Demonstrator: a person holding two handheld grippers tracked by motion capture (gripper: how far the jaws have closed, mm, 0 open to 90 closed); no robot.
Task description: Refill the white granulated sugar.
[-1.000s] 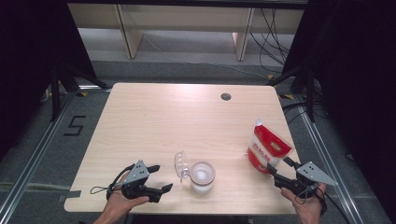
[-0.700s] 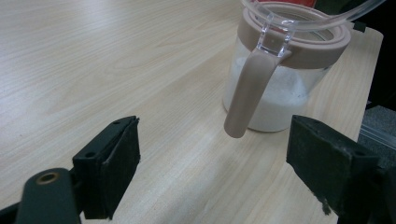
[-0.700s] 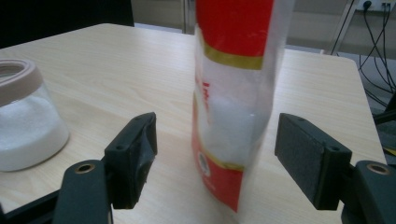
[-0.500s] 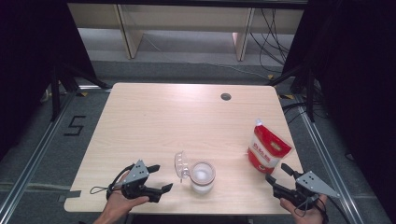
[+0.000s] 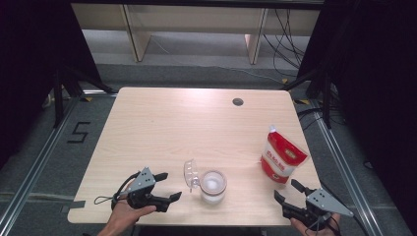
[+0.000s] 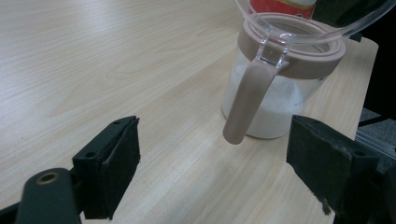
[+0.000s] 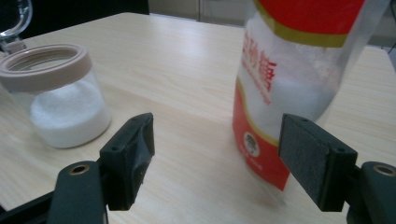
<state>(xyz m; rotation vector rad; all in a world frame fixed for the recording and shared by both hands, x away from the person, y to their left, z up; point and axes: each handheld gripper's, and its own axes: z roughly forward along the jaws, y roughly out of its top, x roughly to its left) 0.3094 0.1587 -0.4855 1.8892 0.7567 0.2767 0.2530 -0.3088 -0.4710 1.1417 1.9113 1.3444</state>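
Your right claw [image 5: 291, 194] has drawn back from the sugar pouch [image 5: 282, 156] toward the table's [image 5: 172, 123] near right corner, and its jaws have just been opening, with nothing between them. They stand wide, and in the right gripper view the pouch [image 7: 299, 79] sits a little beyond the pads, apart from them. The pouch stands upright near the right edge, well apart from the jar [image 5: 212, 186], which sits by the near edge around the middle with its hinged lid [image 5: 190, 173] flipped open and white granules inside. I judge the pouch soft and slick-skinned, heavy low down, likely to buckle if squeezed high; take it across the filled body rather than the thin top seal. The jar looks rigid and light, clear plastic with a smooth wall, so grip below its beige collar. Your left claw [image 5: 168, 187] rests wide and empty near the near left corner, pointing level toward the jar [image 6: 275, 88]; your right hand lies low at the near edge, aimed up-table at the pouch.
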